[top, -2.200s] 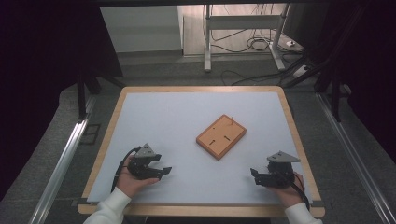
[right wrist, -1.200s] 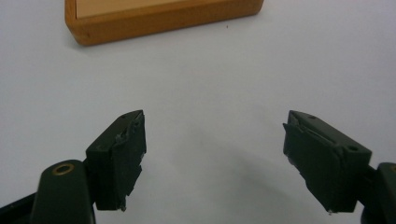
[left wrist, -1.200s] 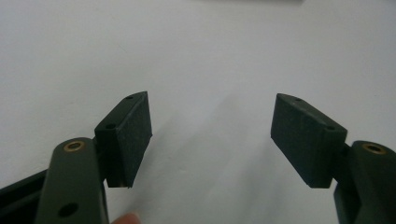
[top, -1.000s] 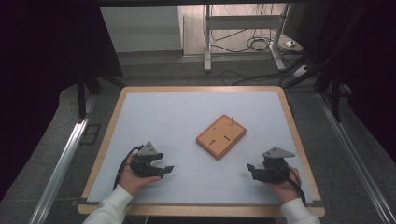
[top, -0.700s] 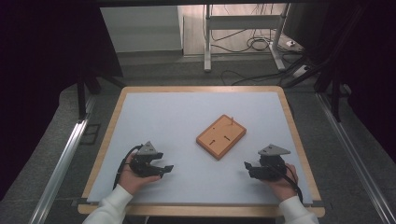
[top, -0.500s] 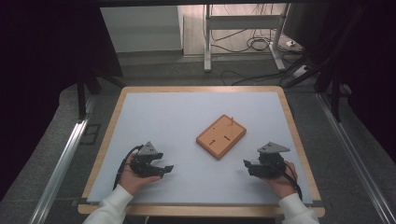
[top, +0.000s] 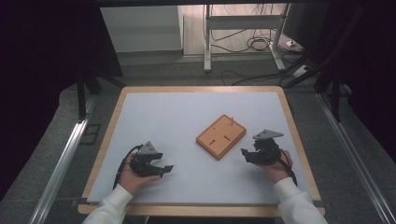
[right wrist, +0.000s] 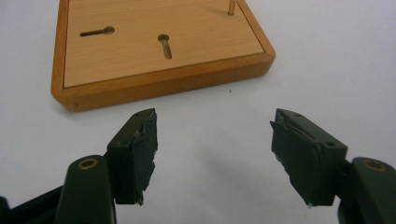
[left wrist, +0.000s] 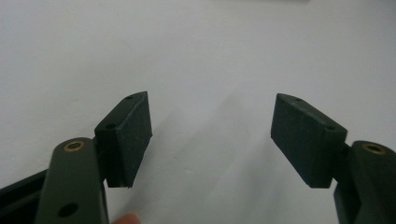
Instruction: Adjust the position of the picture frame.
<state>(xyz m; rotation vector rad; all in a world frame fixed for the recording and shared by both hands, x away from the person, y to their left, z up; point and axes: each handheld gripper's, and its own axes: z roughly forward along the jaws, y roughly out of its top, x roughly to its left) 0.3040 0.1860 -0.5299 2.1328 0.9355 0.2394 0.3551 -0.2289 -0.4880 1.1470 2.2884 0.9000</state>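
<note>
An orange wooden board (top: 221, 136) lies flat near the middle of the white table top (top: 187, 116), turned at an angle. It has two keyhole slots and a thin upright peg (top: 231, 121) near its far corner. In the right gripper view the board (right wrist: 159, 46) lies just beyond the jaws, with the peg (right wrist: 230, 6) at the top. My right gripper (top: 246, 152) is open and empty, just right of the board. My left gripper (top: 166, 168) rests low at the front left, open, with bare table between its fingertips (left wrist: 135, 135).
A wooden rim (top: 201, 88) frames the white table top. Metal rails (top: 60, 163) run along both sides of the table. Beyond the far edge are a metal stand (top: 243, 28) and cables (top: 252, 44) on the floor.
My right gripper has moved left and forward, closer to the board's right side. The left gripper has stayed in place.
</note>
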